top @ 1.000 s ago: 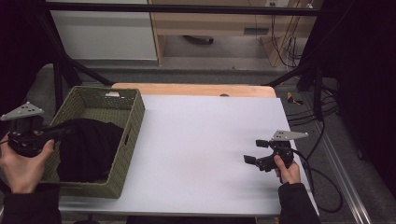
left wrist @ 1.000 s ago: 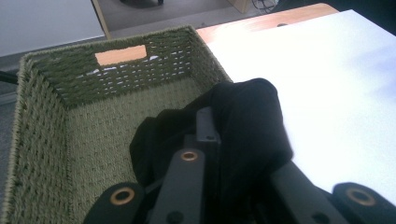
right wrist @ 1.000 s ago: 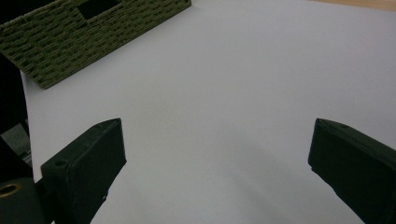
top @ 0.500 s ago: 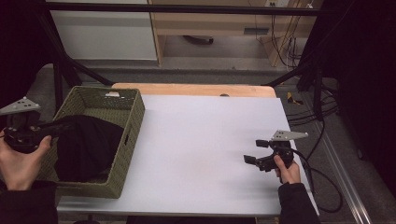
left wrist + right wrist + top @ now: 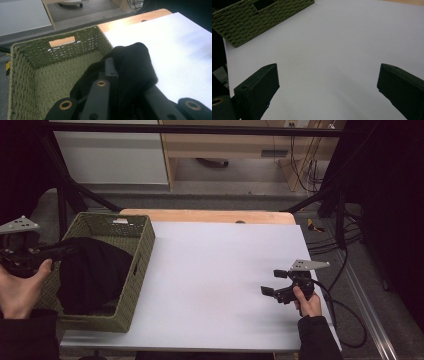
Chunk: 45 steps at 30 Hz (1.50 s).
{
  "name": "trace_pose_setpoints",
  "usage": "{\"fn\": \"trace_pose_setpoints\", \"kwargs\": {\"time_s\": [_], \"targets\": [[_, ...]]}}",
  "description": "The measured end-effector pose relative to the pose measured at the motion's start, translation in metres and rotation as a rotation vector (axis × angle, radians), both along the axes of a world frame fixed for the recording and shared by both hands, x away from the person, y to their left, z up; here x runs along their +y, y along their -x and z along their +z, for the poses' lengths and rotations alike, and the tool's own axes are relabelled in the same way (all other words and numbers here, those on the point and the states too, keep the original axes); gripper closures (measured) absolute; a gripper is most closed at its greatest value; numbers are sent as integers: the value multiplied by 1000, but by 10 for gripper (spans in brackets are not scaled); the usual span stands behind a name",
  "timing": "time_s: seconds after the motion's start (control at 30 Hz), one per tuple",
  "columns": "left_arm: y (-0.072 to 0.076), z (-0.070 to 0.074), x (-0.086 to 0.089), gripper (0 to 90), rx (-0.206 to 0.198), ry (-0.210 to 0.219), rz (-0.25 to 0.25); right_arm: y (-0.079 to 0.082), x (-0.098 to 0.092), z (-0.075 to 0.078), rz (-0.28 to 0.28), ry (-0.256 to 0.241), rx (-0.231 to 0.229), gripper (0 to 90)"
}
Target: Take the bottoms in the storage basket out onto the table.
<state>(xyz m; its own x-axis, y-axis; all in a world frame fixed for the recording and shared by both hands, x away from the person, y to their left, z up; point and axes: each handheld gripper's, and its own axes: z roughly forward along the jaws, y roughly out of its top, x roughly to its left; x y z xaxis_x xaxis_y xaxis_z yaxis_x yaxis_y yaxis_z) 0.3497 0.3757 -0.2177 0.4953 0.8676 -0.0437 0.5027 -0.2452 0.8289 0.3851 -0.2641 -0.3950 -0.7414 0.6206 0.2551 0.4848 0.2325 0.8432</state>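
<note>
At the left edge of the high view, the left gripper (image 5: 62, 251) is held over the near left side of a green woven basket (image 5: 131, 290), and its jaws are clamped on a black cloth (image 5: 92, 272). The cloth is seen bunched into a dark mound that is raised above the basket's floor and drapes down inside it. In the left gripper view, the cloth (image 5: 132, 67) is seen at the centre and lower right of the frame, wrapped around one black jaw, with the basket's (image 5: 62, 53) woven wall and its slot handle at the upper left. At the lower right of the high view, the right gripper (image 5: 272, 282) is held low over the white table (image 5: 215, 270), well apart from the basket. In the right gripper view, its jaws are spread wide at the lower corners of the frame, with nothing between them but bare table (image 5: 332, 50); a corner of the basket (image 5: 249, 22) is seen at the upper left.
</note>
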Motion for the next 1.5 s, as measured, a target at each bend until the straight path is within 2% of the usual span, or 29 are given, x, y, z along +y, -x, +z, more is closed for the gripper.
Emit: {"fn": "trace_pose_setpoints", "kwargs": {"time_s": [0.43,0.83,1.2,1.5], "targets": [[-3,11,1,856,-14,-16,-8,0,0,0,0,2,-1,46],[-2,28,6,857,-40,2,-11,0,0,0,-1,1,-1,46],[0,43,2,857,-60,18,-31,0,0,0,-2,-2,-1,46],[2,54,-8,857,-78,8,-53,0,0,0,-1,-3,-2,46]]}}
